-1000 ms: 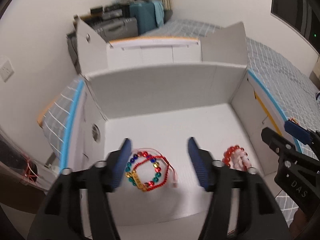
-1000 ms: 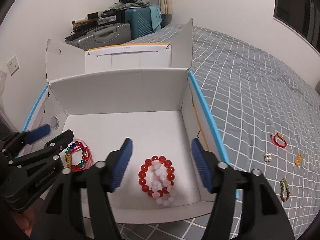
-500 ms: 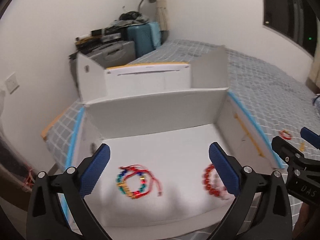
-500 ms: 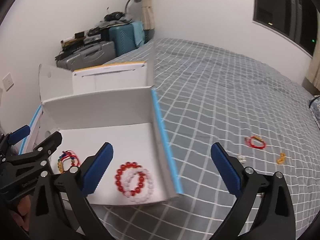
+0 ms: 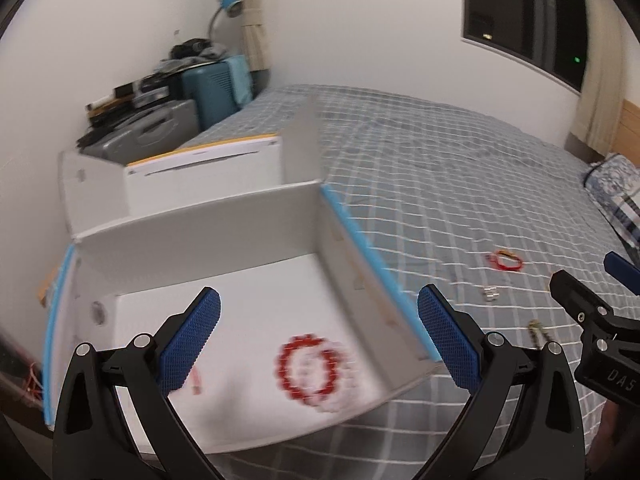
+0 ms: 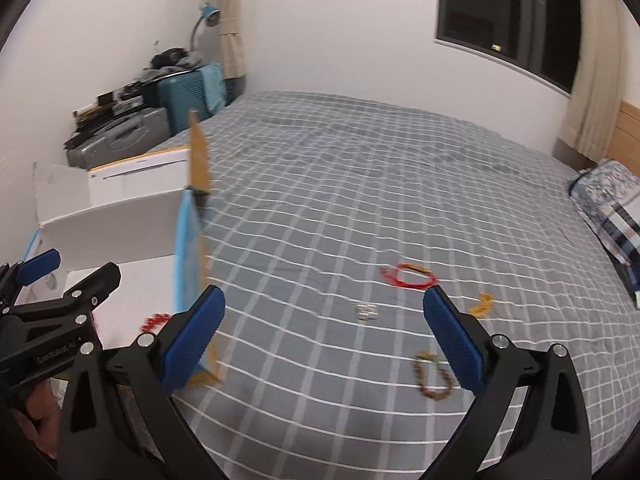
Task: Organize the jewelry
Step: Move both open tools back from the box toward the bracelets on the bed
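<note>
Both sets of fingers stand spread wide with nothing between them. My left gripper (image 5: 318,340) tilts down over the near right corner of the box (image 5: 200,236), one pad above its white floor, the other out past its blue-edged wall. My right gripper (image 6: 324,340) tilts down over the bedspread (image 6: 400,184), beside the box.

Only the left view shows the box floor well: the red bead bracelet (image 5: 306,370) lies there with pale beads against it, blurred.

The right view shows the loose pieces on the bedspread more plainly: a red cord bracelet (image 6: 408,275), a small silver piece (image 6: 366,312), a yellow piece (image 6: 482,304) and a brown bead bracelet (image 6: 434,376) just beside my right pad. It also shows the hand (image 6: 34,412) holding my left gripper.
</note>
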Demonstrator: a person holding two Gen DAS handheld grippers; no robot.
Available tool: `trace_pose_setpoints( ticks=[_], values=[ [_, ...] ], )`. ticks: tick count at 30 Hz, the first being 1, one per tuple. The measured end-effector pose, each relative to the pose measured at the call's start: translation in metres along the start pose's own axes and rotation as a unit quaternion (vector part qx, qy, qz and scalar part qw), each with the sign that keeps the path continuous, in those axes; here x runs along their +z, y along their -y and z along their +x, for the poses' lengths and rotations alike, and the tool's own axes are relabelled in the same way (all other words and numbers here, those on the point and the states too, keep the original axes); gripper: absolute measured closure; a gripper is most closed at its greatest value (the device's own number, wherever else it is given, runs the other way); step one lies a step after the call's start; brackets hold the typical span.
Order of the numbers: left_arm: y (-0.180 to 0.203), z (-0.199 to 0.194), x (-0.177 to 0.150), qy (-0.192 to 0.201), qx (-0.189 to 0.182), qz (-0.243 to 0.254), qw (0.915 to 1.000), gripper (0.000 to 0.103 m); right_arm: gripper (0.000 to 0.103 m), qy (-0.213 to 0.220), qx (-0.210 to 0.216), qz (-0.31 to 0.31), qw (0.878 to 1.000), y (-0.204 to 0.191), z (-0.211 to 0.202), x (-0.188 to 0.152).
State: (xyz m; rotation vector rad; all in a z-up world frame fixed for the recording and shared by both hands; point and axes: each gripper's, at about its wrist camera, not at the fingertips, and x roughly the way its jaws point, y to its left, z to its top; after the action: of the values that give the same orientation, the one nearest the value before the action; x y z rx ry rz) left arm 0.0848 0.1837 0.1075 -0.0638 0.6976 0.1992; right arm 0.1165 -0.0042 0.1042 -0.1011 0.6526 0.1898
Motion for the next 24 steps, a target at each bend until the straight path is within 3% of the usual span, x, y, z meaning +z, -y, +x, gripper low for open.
trace_pose_setpoints(
  ticks=[15,24],
  values=[
    [0.15,0.047,0.004,-0.021,-0.077,0.055,0.9953,0.006,0.008,-0.032,-0.06,0.059,0.996,0.134,0.02,-0.036],
    [0.201,0.108,-0.004,-0.059,-0.091,0.071,0.9915,0.006,0.008,-0.066,-0.063,0.087,0.992,0.17,0.059,-0.065]
  ],
)
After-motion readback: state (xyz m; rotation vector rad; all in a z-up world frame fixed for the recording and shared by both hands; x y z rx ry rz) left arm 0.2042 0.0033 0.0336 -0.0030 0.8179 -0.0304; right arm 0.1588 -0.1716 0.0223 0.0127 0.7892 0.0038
